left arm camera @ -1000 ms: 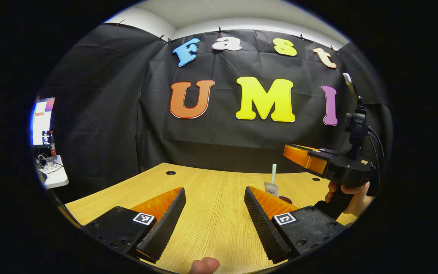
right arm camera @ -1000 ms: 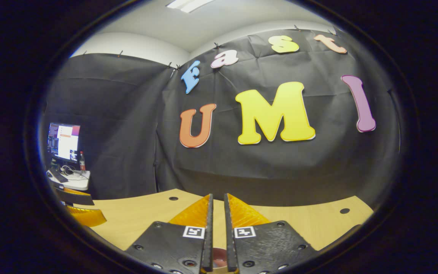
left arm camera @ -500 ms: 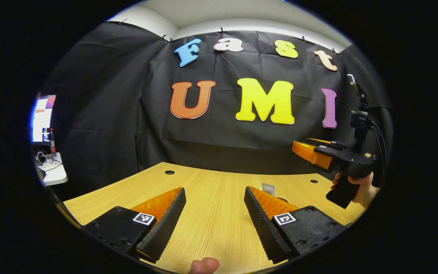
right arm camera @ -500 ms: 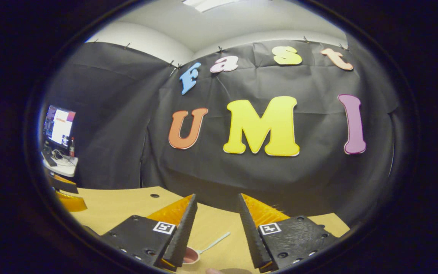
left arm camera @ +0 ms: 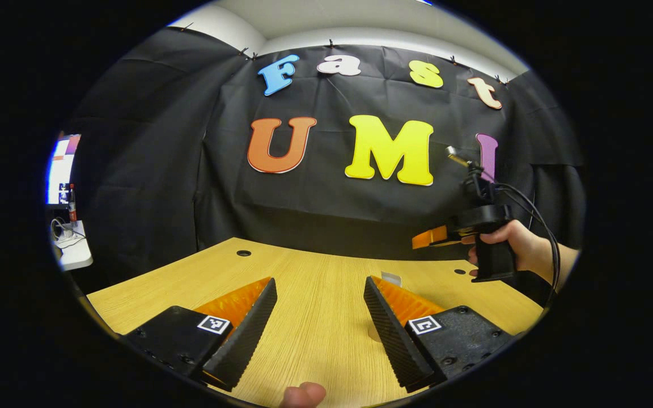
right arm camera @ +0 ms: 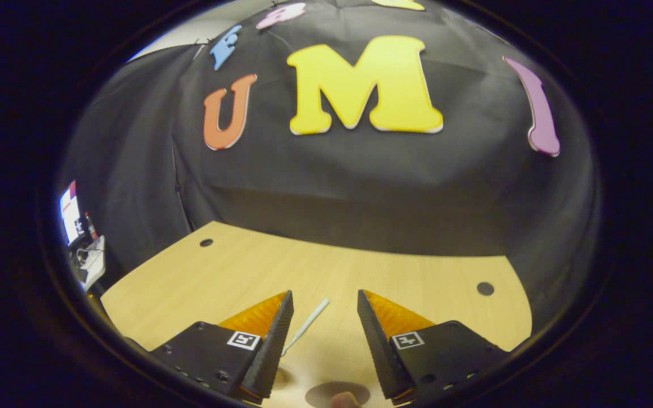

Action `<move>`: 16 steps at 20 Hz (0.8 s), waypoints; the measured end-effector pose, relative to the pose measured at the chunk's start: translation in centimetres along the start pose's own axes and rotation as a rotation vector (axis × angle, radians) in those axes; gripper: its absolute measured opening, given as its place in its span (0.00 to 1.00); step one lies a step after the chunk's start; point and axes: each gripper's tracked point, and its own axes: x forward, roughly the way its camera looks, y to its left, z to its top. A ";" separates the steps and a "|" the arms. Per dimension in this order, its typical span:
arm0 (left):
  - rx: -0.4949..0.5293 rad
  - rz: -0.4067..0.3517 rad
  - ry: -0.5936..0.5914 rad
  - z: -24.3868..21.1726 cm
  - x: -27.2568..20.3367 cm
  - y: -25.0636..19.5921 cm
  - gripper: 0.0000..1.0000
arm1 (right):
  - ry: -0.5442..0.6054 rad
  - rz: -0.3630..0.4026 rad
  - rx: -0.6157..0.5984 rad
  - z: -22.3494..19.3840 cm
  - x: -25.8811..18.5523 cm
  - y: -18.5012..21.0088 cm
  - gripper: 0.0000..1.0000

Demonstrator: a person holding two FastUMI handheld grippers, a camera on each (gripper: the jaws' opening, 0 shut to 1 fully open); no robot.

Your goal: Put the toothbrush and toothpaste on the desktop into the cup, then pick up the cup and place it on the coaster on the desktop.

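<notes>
Between the wide-apart, empty fingers of the right hand-held gripper point(right arm camera: 321, 340), low centre, a toothbrush point(right arm camera: 306, 324) pokes up; left hand-held gripper point(left arm camera: 321, 328) likewise gapes empty, so withdraw clear of that handle.

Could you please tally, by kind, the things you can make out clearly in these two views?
grippers: 2, the left gripper and the right gripper, fingers apart on both
toothbrush: 1
desk: 1
monitor: 1
Total: 5

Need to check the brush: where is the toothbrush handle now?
In the right gripper view, the toothbrush handle slants above the desk, between the right gripper fingers, nearer the left one.
</notes>
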 end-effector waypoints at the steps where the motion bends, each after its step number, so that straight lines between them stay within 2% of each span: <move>1: 0.004 0.002 0.001 -0.2 0.0 0.3 0.98 | 0.076 0.000 0.038 -1.4 1.7 0.1 0.70; 3: 0.000 0.004 0.004 -0.5 0.3 0.9 0.98 | 0.188 -0.037 0.073 -3.1 5.3 -0.3 0.70; 6: -0.006 0.026 0.019 -1.3 0.7 2.3 0.99 | 0.287 -0.083 0.088 -5.2 9.9 -0.3 0.69; 7: -0.006 0.033 0.026 -1.7 0.7 2.8 0.98 | 0.306 -0.089 0.099 -5.7 11.1 -0.2 0.63; 9: 0.008 0.045 0.040 -2.2 1.0 3.4 0.99 | 0.331 -0.088 0.126 -6.6 13.3 -0.3 0.67; 11: 0.033 0.054 0.046 -2.6 1.0 4.0 0.99 | 0.342 -0.088 0.144 -6.8 14.5 -0.6 0.63; 12: 0.043 0.057 0.048 -2.7 1.0 4.2 0.99 | 0.344 -0.090 0.165 -6.9 15.0 -0.6 0.67; 15: 0.030 0.056 0.056 -3.0 1.3 4.3 0.99 | 0.359 -0.139 0.186 -7.0 15.8 -1.0 0.63; 16: 0.024 0.054 0.060 -3.2 1.3 4.3 0.99 | 0.341 -0.155 0.185 -6.8 16.4 -1.3 0.67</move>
